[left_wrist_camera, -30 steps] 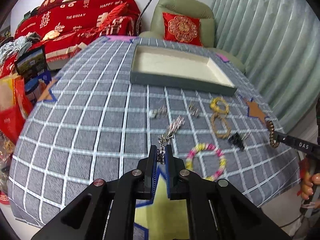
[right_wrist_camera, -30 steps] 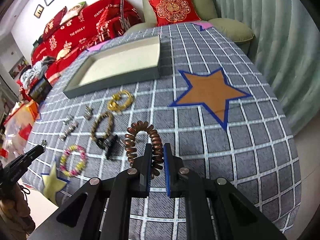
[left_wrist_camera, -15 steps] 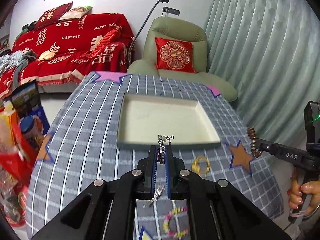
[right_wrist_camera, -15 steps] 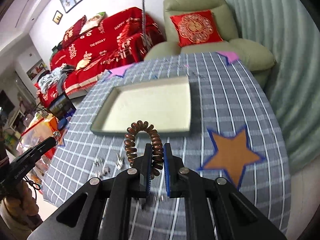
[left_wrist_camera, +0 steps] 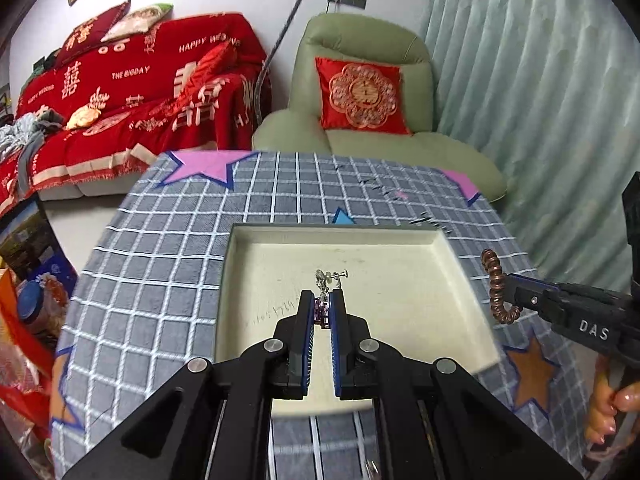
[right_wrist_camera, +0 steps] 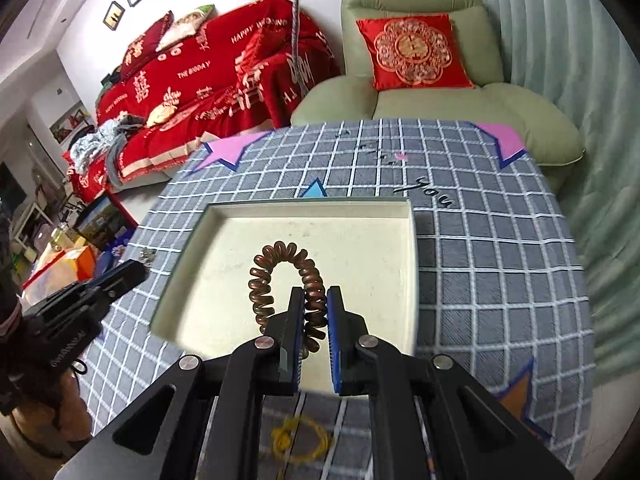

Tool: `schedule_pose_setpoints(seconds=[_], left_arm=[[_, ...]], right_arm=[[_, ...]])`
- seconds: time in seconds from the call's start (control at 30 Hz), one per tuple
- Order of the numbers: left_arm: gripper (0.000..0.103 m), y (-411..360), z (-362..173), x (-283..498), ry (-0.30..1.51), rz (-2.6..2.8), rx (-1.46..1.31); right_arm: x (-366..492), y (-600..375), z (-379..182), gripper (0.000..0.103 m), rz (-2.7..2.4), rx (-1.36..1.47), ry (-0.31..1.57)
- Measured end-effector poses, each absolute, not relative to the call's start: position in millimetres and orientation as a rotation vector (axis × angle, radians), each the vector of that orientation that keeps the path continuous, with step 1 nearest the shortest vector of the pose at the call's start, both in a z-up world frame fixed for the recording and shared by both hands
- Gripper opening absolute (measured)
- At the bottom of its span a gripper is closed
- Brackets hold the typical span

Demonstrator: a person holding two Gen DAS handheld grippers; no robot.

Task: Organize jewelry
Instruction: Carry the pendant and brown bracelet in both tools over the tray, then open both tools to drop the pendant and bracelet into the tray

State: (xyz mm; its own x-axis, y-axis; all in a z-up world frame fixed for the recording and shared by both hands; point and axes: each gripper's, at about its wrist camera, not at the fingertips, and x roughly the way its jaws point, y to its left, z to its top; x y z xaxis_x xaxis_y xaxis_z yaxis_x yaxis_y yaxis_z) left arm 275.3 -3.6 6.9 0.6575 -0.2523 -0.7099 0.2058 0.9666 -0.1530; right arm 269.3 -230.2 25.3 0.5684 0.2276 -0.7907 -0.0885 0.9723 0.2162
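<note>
We hold two grippers over one tray [left_wrist_camera: 460, 280]: the left gripper [left_wrist_camera: 322, 312] is clamped on one earring [left_wrist_camera: 325, 280], the right gripper [right_wrist_camera: 311, 312] on one coil band [right_wrist_camera: 280, 276]; one gold bracelet [right_wrist_camera: 300, 442] lies on the table.

Tray open from above
The tray [left_wrist_camera: 460, 272] floor lies bare; only its low rim and the other gripper [left_wrist_camera: 516, 300] beside it hinder passage.

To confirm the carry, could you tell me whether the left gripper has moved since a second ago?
Yes. The left gripper, shut on an earring, has travelled forward from the loose jewelry to over the tray.
</note>
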Motion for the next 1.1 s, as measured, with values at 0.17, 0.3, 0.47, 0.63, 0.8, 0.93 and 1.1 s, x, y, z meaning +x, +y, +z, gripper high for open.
schedule_pose_setpoints(seconds=[0.17, 0.3, 0.47, 0.63, 0.8, 0.93, 1.1], left_arm=[[0.017, -17, -29, 307, 0.864, -0.242, -0.018], [0.017, -23, -50, 323, 0.899, -0.230, -0.006], [0.017, -31, -67, 330, 0.921, -0.215, 0.033], [0.017, -36, -78, 332, 0.931, -0.195, 0.072], [0.017, -38, -86, 333, 0.945, -0.178, 0.090], [0.017, -41, -86, 332, 0.943, -0.161, 0.121], [0.017, -40, -81, 328, 0.938, -0.143, 0.124]], right_arm=[[303, -224, -11, 0.012, 0.176, 0.160, 0.993], [316, -221, -34, 0.012, 0.154, 0.151, 1.018], [327, -221, -54, 0.012, 0.130, 0.131, 1.045], [331, -225, -68, 0.012, 0.114, 0.136, 1.072], [329, -227, -74, 0.013, 0.099, 0.131, 1.075], [328, -224, -74, 0.017, 0.099, 0.114, 1.076], [329, -224, -70, 0.050, 0.107, 0.134, 1.073]])
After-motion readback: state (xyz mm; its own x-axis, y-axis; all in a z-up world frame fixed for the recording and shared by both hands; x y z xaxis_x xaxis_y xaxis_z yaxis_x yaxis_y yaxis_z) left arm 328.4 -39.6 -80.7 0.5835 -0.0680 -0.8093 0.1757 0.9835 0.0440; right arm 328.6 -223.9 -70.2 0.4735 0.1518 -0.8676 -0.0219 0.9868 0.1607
